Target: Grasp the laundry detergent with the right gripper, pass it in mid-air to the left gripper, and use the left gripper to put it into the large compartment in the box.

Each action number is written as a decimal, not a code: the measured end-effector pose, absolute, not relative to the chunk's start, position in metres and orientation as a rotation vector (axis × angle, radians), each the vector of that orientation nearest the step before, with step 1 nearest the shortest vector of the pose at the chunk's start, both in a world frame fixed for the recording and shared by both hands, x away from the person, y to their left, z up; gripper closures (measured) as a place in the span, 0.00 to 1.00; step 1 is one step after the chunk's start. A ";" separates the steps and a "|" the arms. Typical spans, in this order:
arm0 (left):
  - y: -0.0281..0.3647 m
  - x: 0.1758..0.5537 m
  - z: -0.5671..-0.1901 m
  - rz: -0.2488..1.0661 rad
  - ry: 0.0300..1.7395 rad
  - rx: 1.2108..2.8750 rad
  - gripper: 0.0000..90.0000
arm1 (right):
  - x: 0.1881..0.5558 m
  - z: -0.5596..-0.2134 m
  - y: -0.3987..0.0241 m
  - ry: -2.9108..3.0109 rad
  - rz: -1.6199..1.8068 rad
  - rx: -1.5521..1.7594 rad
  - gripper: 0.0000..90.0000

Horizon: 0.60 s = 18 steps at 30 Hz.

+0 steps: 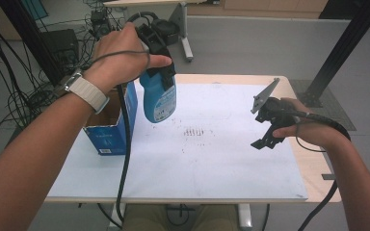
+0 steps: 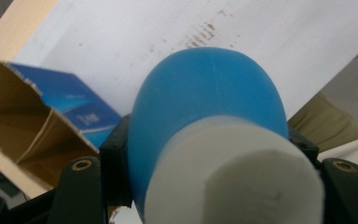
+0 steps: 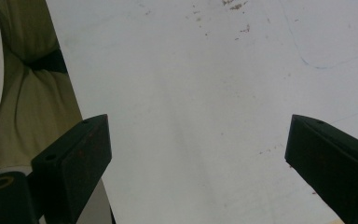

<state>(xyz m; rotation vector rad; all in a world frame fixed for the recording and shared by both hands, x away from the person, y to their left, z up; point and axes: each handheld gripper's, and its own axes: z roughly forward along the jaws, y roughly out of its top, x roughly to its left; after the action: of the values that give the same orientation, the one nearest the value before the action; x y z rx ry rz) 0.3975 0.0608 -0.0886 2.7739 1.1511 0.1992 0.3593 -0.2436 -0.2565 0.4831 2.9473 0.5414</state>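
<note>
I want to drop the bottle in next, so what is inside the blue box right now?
The blue box is open, and the left gripper view shows bare brown cardboard walls. Its bottom is hidden by the near wall and the gripped blue bottle, so contents cannot be ruled out.

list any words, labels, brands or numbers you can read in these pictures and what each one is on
No text can be read for certain.
Blue plastic bottle held in the left tongs: a white and blue label, print too small and blurred to read.
Blue cardboard box with open top: a small white label low on its front, unreadable; in the left gripper view white lettering on its side, too blurred to make out.
White table sheet: brown smudges, not writing.
</note>
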 end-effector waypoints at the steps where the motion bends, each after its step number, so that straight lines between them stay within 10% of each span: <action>1: 0.063 0.398 -0.087 0.210 1.179 2.760 0.42 | 0.359 -0.257 -0.244 2.947 0.540 0.484 0.08; 18: 0.090 0.413 -0.067 0.229 1.479 2.600 0.42 | 0.364 -0.262 -0.250 2.938 0.574 0.487 0.08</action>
<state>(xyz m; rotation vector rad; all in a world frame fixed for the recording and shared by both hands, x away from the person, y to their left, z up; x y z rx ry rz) 0.4126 0.0898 -0.0668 2.6004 1.4787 0.2291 0.3638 -0.2500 -0.2618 0.4872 2.9379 0.5741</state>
